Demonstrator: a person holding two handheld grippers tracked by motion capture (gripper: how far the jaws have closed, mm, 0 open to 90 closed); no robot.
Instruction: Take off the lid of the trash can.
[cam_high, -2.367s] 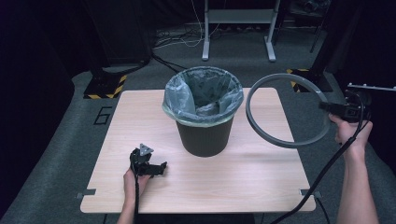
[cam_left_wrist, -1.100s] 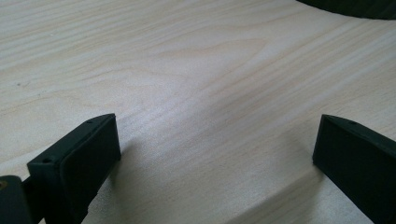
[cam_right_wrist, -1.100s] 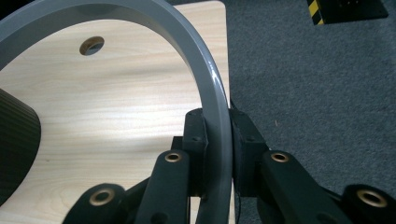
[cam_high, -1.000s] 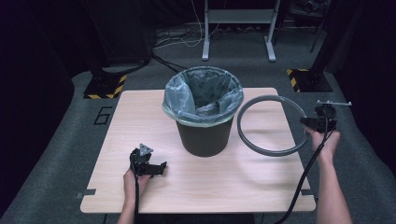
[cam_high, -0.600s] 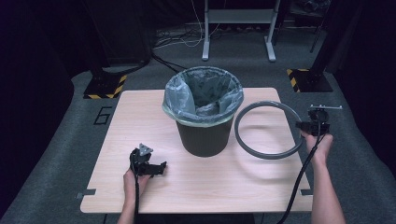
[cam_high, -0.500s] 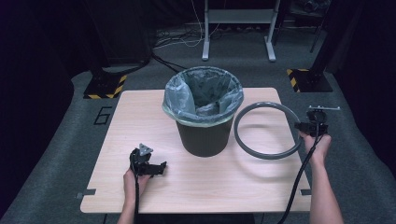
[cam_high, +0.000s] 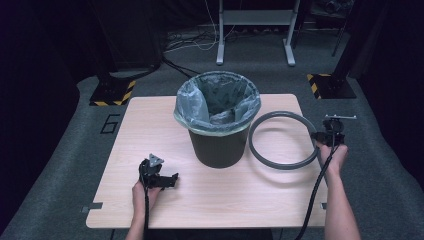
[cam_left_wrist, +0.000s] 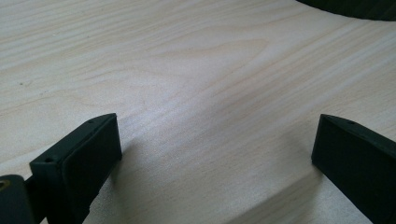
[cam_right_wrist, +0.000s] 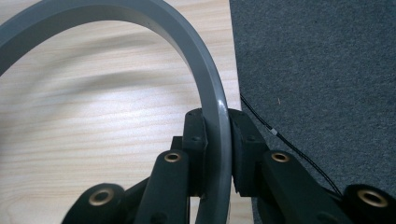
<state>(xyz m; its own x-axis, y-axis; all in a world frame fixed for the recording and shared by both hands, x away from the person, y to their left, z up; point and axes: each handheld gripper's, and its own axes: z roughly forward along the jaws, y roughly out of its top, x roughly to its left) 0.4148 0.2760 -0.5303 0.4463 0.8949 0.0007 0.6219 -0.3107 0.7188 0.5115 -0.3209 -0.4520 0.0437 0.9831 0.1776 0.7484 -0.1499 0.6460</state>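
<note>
The right claw (cam_high: 320, 136) clamps the grey ring (cam_high: 282, 140) at the bench's (cam_high: 150, 115) right edge, beside the lined bin (cam_high: 218, 120); the left claw (cam_high: 167, 180) rests released. A "6" (cam_high: 111, 123) marks the floor.

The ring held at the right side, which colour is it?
Plain grey; the ring shows best in the right gripper view.

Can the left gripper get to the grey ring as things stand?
Probably not directly. The left gripper, jaws open, sits at the table's near left; the lined bin stands between it and the grey ring, which the right gripper clamps at the far right edge.
</note>
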